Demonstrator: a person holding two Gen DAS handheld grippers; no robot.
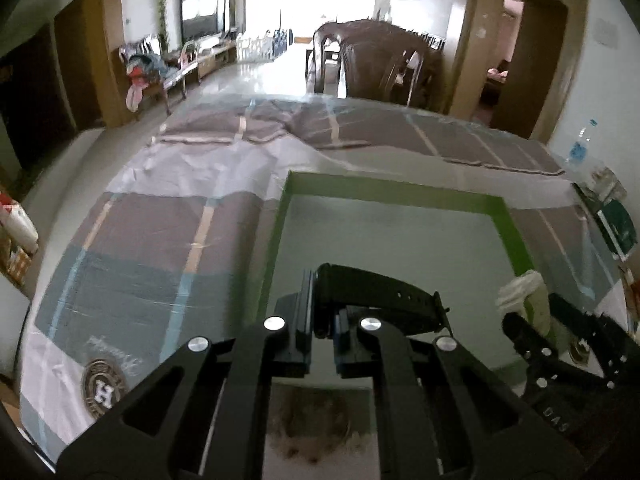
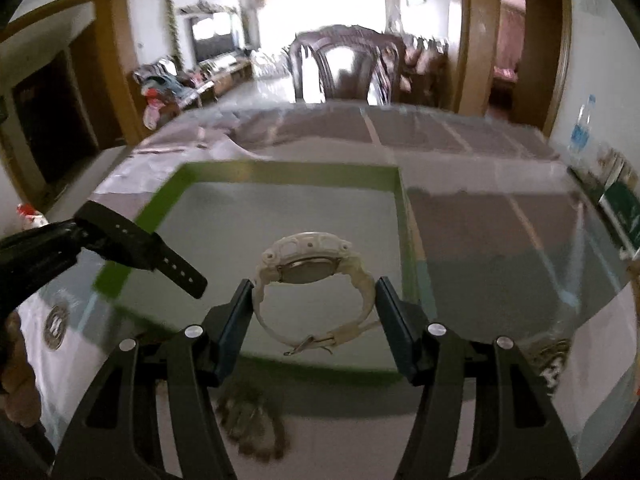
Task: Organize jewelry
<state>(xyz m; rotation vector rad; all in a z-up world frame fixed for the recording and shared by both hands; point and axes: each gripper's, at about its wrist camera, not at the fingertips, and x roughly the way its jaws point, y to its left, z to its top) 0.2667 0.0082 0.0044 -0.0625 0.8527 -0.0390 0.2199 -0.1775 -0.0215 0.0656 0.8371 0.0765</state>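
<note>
Broadly, the worktop [image 1: 168, 216] carried a green-rimmed tray [image 2: 288, 172], seemingly bare — nothing sorted yet. Above it, the left tool [image 1: 322, 316] pinched a black watch [image 1: 376, 292]; the right tool [image 2: 314, 304] clasped a white watch [image 2: 308, 268] by its strap.

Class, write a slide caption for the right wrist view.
Right gripper holds a white watch above the green-rimmed tray.
</note>
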